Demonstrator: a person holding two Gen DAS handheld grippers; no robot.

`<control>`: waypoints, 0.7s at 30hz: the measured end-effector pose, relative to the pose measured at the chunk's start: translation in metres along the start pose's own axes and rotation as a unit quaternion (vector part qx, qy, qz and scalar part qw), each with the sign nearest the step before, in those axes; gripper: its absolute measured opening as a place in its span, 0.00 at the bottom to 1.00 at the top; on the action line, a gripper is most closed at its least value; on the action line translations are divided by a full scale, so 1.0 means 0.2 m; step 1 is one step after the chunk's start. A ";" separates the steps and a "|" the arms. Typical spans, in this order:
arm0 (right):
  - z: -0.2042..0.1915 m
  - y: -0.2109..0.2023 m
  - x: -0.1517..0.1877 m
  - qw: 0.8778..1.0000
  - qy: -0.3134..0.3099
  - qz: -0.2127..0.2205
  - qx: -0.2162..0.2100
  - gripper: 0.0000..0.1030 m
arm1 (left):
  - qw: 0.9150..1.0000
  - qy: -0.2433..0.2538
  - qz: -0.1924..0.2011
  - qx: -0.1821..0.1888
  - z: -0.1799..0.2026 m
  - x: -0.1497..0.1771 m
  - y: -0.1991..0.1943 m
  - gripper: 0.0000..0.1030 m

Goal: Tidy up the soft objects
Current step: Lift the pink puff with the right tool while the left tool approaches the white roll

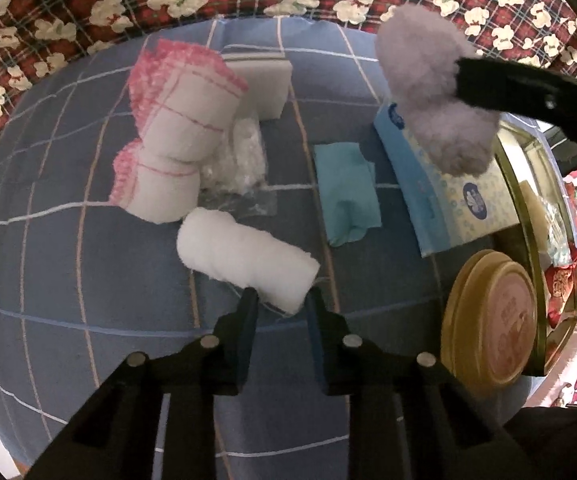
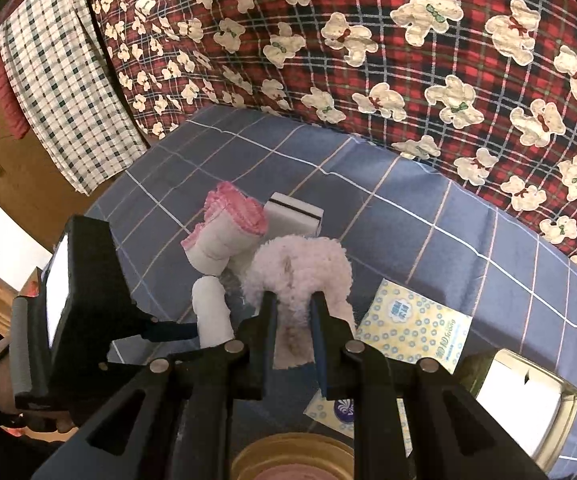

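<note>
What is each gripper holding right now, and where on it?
The right gripper pinches the fluffy pink cloth at its near lower part, lifted off the bed. The left gripper grips the white roll at its near end.

left gripper (image 1: 281,300): black plastic, 2 slim fingers with blue inner pads, 4 round silver screw heads across the linkage arms
right gripper (image 2: 292,304): same black build, blue pads, 4 silver screw heads
left unit body (image 2: 84,300): boxy black housing, a bright white panel on its side, a grey ribbed grip below
wrist: dark sleeve, little visible
</note>
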State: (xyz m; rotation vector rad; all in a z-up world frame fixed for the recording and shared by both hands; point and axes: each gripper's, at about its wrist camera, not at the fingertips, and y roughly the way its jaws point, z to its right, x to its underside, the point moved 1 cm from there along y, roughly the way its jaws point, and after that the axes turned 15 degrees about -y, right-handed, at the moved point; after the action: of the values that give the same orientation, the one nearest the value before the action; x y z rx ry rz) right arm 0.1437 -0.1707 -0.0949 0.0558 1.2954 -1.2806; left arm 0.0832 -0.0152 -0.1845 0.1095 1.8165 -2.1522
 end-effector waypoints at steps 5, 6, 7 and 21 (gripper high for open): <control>0.00 -0.01 0.00 1.000 0.002 0.004 -0.002 0.18 | 1.000 -0.005 0.016 0.004 -0.02 0.04 -0.09 0.10; 0.00 -0.01 0.00 1.000 0.002 0.005 -0.002 0.18 | 1.000 -0.008 0.015 0.007 -0.02 0.04 -0.09 0.09; 0.00 -0.01 0.00 1.000 0.002 0.007 -0.002 0.18 | 1.000 -0.012 0.015 0.009 -0.03 0.04 -0.10 0.09; -0.02 -0.04 -0.01 1.000 0.003 0.018 -0.002 0.18 | 0.999 -0.020 0.045 0.022 -0.04 0.03 -0.22 0.05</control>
State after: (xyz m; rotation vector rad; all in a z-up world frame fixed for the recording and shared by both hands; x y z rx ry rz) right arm 0.1352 -0.1703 -0.0899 0.0805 1.2975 -1.2479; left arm 0.0639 -0.0022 -0.1458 0.1548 1.7109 -2.1172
